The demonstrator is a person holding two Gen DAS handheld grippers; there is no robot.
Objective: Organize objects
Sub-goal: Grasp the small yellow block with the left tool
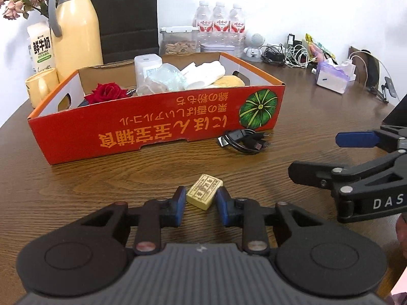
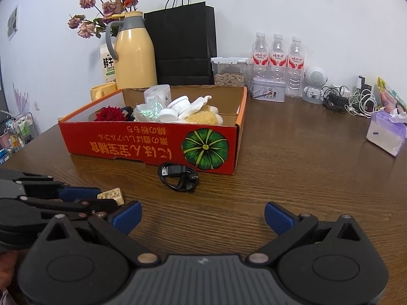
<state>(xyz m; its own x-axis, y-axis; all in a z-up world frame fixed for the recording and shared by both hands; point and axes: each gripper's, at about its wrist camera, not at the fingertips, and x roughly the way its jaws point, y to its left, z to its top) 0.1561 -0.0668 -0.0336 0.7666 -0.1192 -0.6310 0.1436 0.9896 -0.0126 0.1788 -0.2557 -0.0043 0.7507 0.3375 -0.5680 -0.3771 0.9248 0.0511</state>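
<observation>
Now we hold the left gripper [image 1: 201, 204] around the small yellow rectangular block [image 1: 204, 194] on the brown wooden table [image 1: 305, 106], its blue pads pressing the block's sides. Our right gripper [image 2: 202, 216] hangs wide open, empty, near the coiled black cable [image 2: 178, 176] beside the red cardboard box [image 2: 152, 145].

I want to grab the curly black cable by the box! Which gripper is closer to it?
Neither clearly. The black cable lies ahead of the right gripper, slightly to its left; from the left gripper, shut on the small yellow block, it lies ahead and right.
</observation>
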